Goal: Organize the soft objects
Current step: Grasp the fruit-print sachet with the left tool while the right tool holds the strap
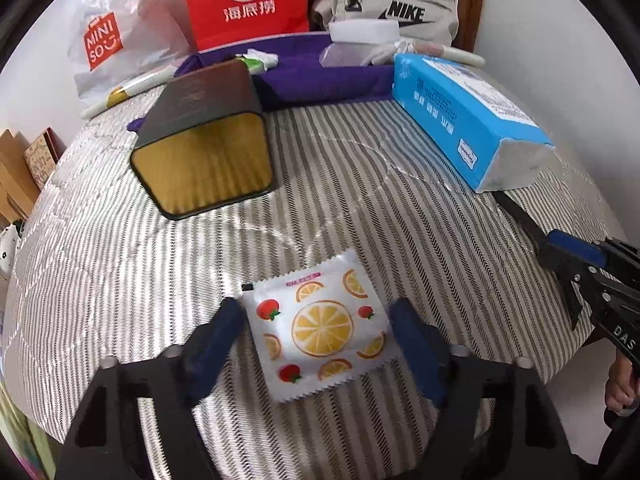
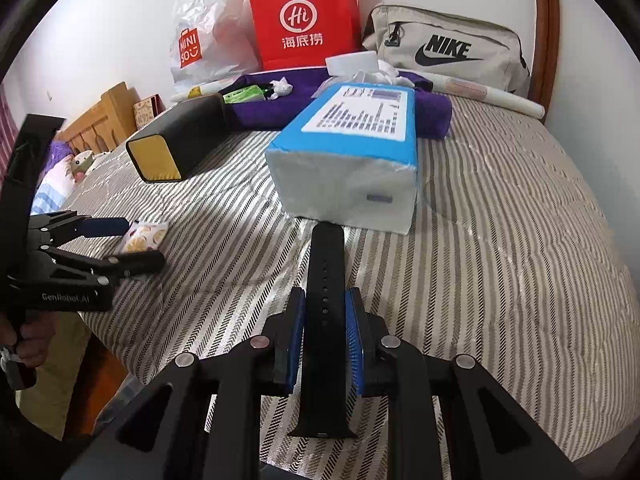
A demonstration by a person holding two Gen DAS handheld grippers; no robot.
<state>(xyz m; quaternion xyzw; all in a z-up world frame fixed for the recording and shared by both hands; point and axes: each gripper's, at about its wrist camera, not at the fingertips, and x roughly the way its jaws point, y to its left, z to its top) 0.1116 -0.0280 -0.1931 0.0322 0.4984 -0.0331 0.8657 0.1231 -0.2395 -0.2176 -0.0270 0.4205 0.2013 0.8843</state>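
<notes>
A white sachet printed with oranges and tomatoes point(image 1: 320, 330) lies flat on the striped bed cover, between the open blue-padded fingers of my left gripper point(image 1: 318, 312); the pads stand apart from its edges. It also shows in the right wrist view point(image 2: 145, 237), with the left gripper point(image 2: 136, 242) around it. My right gripper point(image 2: 325, 312) is shut on a black watch strap point(image 2: 325, 280), whose far end reaches toward the blue tissue pack point(image 2: 352, 148). The right gripper point(image 1: 568, 254) shows at the right edge of the left wrist view.
A black box with a yellow end point(image 1: 204, 136) lies on its side. A purple cloth point(image 1: 320, 80) holds small items at the back. A red paper bag point(image 1: 244, 0), a Miniso plastic bag point(image 1: 104, 40) and a Nike bag point(image 2: 448, 48) stand against the wall. The bed edge is near.
</notes>
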